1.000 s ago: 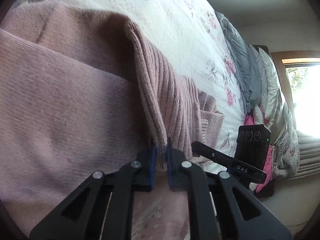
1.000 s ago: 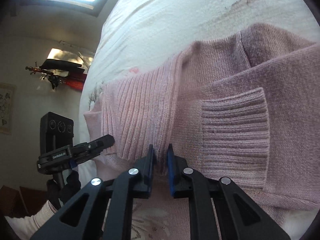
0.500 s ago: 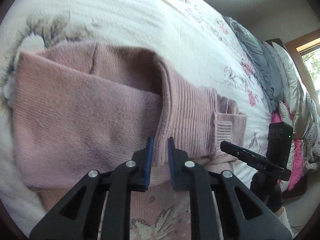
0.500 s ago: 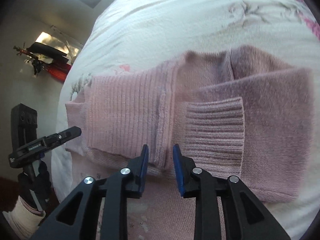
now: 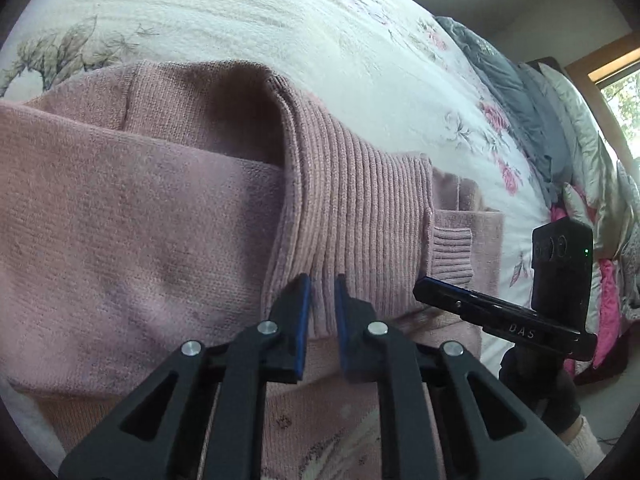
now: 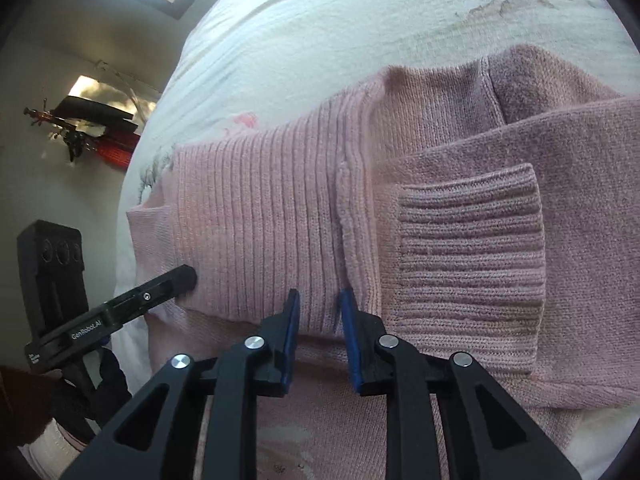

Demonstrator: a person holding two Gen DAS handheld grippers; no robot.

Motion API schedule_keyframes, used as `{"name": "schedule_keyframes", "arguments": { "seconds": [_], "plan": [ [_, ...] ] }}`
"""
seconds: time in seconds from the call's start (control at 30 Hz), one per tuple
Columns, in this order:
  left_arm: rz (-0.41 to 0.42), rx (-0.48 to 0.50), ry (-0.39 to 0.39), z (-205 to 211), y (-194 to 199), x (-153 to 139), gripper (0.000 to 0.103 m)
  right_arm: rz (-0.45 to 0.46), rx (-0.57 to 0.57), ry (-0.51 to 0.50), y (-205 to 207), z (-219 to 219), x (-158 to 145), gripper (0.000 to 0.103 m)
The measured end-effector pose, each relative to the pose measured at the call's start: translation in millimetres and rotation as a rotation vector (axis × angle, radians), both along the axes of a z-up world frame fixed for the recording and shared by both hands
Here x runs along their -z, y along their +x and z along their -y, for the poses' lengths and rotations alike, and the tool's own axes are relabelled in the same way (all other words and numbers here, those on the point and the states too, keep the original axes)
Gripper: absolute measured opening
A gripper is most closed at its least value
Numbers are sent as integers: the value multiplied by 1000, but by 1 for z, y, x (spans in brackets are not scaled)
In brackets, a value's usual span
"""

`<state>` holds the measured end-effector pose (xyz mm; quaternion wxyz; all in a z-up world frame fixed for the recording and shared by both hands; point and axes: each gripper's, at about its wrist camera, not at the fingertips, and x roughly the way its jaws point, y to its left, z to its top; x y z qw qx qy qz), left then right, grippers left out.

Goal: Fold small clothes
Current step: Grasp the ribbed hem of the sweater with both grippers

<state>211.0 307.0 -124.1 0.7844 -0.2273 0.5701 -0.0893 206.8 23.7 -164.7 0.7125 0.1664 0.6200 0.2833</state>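
Covering most of both views is a bed with a white floral quilt (image 5: 248,20), and a pink knit sweater (image 5: 120,240) lies folded on it, ribbed hem (image 6: 256,220) doubled over the body and a sleeve cuff (image 6: 472,248) laid across. The left tool (image 5: 321,280) sits slightly parted at the hem's edge, gripping nothing. The right tool (image 6: 319,300) is parted a bit wider, also empty, just at the ribbing.
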Motion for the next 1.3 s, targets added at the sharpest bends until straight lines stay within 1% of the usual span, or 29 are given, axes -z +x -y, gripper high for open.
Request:
{"name": "schedule_keyframes", "arguments": {
  "seconds": [0.03, 0.07, 0.13, 0.2, 0.23, 0.3, 0.37, 0.4, 0.47, 0.53, 0.63, 0.73, 0.83, 0.9, 1.1, 1.13, 1.2, 1.3],
  "plan": [
    [7, 0, 4, -2, -6, -7, 19, 12, 2, -1, -3, 5, -8, 29],
    [17, 4, 15, -2, -15, -15, 24, 29, 5, -5, -10, 10, -18, 32],
    [38, 20, 63, -5, -38, -31, 40, 67, 21, -10, -28, 25, -36, 39],
    [48, 28, 132, -12, -68, -45, 47, 73, 41, -8, -54, 40, -50, 42],
    [39, 25, 157, -18, -85, -49, 51, 76, 43, -21, -70, 47, -55, 43],
    [-5, 1, 184, -35, -120, -53, 56, 87, 35, -86, -104, 62, -61, 46],
    [-66, -42, 188, -54, -157, -51, 56, 77, 32, -154, -140, 73, -63, 50],
    [-95, -62, 196, -61, -177, -49, 56, 57, 40, -160, -157, 78, -62, 51],
    [-148, -85, 240, -71, -213, -43, 56, 12, 76, -156, -186, 105, -59, 52],
    [-198, -102, 259, -77, -244, -37, 56, -28, 113, -182, -213, 124, -54, 53],
    [-251, -123, 274, -84, -281, -30, 56, -87, 155, -185, -249, 143, -42, 54],
    [-292, -132, 285, -89, -311, -23, 56, -135, 144, -232, -281, 158, -27, 55],
    [-305, -130, 266, -89, -332, -19, 56, -174, 129, -243, -305, 168, -15, 55],
    [-320, -131, 272, -87, -341, -16, 56, -187, 125, -243, -315, 173, -9, 55],
    [-341, -135, 267, -89, -354, -4, 56, -223, 130, -226, -322, 174, 10, 57],
    [-342, -138, 257, -89, -355, -2, 56, -225, 125, -225, -322, 173, 13, 58],
    [-342, -141, 236, -91, -355, 2, 56, -235, 115, -220, -321, 169, 19, 61],
    [-347, -136, 225, -91, -357, 8, 56, -240, 103, -224, -322, 164, 27, 64]
  ]
}}
